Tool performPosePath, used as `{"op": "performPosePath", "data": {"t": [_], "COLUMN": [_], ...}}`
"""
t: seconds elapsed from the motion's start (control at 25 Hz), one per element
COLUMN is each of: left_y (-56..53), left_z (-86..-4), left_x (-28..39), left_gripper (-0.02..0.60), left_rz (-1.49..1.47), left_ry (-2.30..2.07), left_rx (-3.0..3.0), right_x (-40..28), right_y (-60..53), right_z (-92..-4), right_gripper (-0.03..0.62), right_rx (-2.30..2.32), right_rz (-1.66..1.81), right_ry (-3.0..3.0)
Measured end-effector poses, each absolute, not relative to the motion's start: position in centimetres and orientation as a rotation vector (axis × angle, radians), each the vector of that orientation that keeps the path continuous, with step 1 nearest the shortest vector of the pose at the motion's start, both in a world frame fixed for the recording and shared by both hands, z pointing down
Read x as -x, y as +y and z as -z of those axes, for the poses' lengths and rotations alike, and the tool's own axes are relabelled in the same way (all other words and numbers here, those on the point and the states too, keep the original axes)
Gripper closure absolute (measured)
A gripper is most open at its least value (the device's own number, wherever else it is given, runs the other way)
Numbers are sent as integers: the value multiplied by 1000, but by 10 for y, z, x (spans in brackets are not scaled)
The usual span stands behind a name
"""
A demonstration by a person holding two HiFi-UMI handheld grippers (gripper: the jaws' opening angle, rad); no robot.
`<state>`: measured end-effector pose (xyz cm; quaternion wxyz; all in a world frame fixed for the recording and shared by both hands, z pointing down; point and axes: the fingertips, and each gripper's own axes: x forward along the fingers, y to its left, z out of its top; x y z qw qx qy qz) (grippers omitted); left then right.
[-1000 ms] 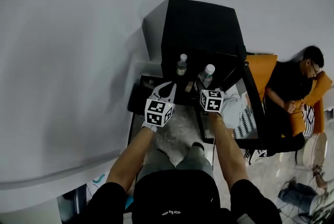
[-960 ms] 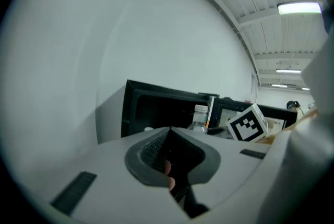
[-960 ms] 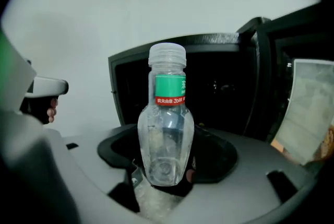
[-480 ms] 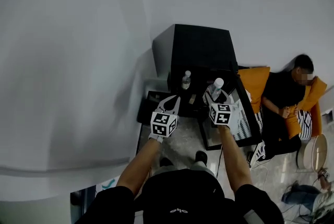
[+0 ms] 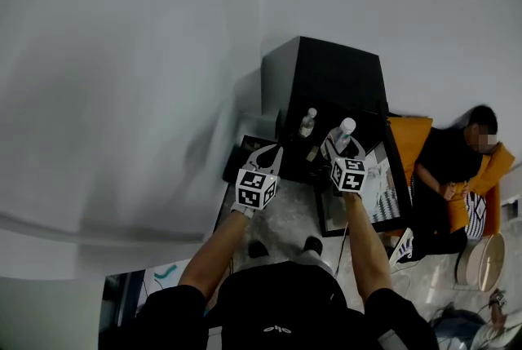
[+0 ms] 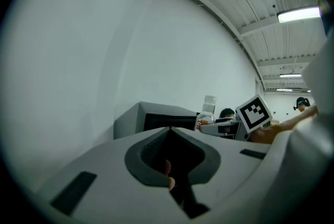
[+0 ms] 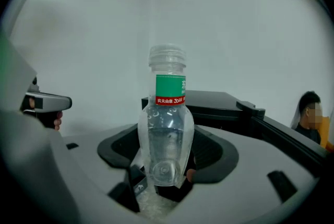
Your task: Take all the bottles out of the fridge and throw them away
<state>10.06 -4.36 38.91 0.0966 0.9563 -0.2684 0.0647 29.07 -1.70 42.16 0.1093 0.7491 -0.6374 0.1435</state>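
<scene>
The right tool (image 5: 337,151) pinches a bottle (image 7: 166,129) low on its body and holds it upright, just in front of the fridge (image 5: 326,79). That bottle is out but not yet thrown away. The left tool (image 5: 273,151) is pressed together on nothing. A second bottle (image 5: 307,121) stands at the fridge's open front, ahead of the left tool, and is probably still to be fetched.
</scene>
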Motion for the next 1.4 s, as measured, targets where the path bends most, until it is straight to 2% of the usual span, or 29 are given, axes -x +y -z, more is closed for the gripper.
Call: {"op": "performPosePath", "data": {"t": [0.76,1.12,1.4], "left_y": [-91,-128,-165], "left_z": [-397,-419,-467], "left_x": [70,88,82], "left_gripper": [581,581,581], "left_rz": [-183,-200,-250], "left_ry": [-1267,-1363,-1349], "left_rx": [-2622,-2505,-2442], "right_x": [-98,-74,-71], "right_y": [-125,-171,-209], "right_z": [-431,-457,-515], "right_gripper": [291,290,290], "right_rx": [-1764,-1625,-1547], "right_rz": [-384,-416,-487], "right_ry": [-2236,-2289,-2273]}}
